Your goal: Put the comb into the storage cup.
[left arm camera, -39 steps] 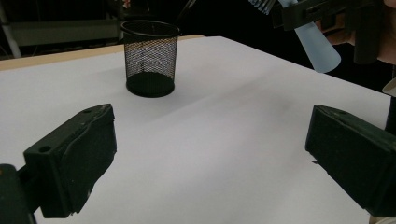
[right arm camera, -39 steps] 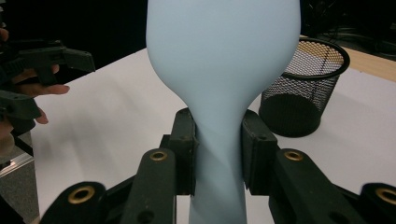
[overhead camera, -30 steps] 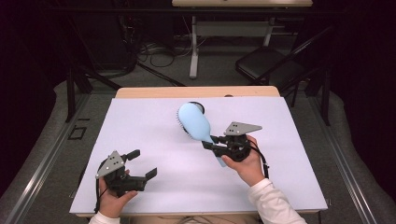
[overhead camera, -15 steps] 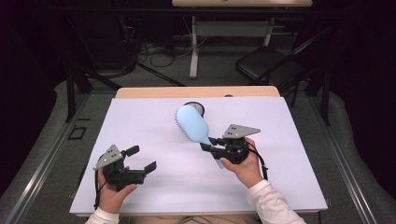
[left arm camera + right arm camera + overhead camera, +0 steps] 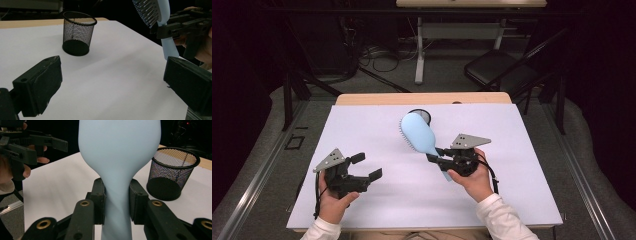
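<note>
My right gripper (image 5: 435, 154) is shut on the handle of a light blue hairbrush (image 5: 419, 132), held above the table right of centre with its head pointing up and away. In the right gripper view the pads (image 5: 99, 195) squeeze the narrow neck of the hairbrush (image 5: 120, 150). The bristles face left, as the hairbrush (image 5: 155, 12) shows in the left gripper view. My left gripper (image 5: 368, 166) hovers low at the front left, open, with nothing between its jaws. A black mesh cup (image 5: 424, 114) stands upright at the back centre, partly hidden behind the brush head.
A white sheet (image 5: 512, 200) covers the table, and a wooden strip (image 5: 362, 99) shows along the far edge. Beyond the table lie cables, a desk leg (image 5: 418, 55) and a dark chair (image 5: 497, 70). Metal rails run along both sides of the floor.
My left gripper has drifted slightly away from the person, still open. The right gripper and the brush have stayed put.
</note>
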`<act>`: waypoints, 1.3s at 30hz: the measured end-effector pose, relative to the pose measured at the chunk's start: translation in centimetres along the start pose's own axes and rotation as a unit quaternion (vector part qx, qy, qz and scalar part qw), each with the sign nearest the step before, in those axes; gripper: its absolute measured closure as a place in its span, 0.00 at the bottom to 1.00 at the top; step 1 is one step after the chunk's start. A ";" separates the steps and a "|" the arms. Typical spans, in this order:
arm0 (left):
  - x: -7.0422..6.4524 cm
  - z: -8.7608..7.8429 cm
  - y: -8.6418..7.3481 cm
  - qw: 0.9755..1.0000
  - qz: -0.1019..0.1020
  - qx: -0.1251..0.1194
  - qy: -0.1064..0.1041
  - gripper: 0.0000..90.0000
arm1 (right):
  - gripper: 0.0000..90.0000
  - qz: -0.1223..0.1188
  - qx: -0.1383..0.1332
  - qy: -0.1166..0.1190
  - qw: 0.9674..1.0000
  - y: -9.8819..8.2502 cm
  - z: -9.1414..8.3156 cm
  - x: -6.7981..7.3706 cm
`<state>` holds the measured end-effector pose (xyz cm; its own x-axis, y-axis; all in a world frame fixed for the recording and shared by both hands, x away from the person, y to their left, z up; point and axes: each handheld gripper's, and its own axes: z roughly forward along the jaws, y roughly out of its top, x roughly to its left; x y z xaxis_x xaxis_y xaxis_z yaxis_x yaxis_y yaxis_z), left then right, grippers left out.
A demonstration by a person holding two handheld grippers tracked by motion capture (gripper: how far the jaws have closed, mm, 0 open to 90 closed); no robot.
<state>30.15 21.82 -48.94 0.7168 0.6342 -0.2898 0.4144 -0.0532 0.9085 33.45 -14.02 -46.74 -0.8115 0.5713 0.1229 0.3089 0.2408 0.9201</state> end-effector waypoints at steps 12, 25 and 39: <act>-0.5 0.7 1.3 1.000 -0.001 0.009 -0.002 0.04 | 0.78 0.001 -0.003 0.000 1.000 0.1 -0.2 0.0; -0.9 1.4 2.3 1.000 -0.007 0.017 -0.012 0.04 | 0.78 -0.001 -0.005 0.000 1.000 0.1 -0.2 0.1; -1.2 1.7 4.4 0.999 -0.020 0.033 -0.025 0.04 | 0.78 -0.001 -0.008 -0.001 1.000 0.1 -0.3 0.2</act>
<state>32.09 19.54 -45.12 0.7252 0.5981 -0.3411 0.4778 -0.0805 0.8748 33.22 -14.12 -46.56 -0.8108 0.5727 0.1208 0.2995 0.2287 0.9263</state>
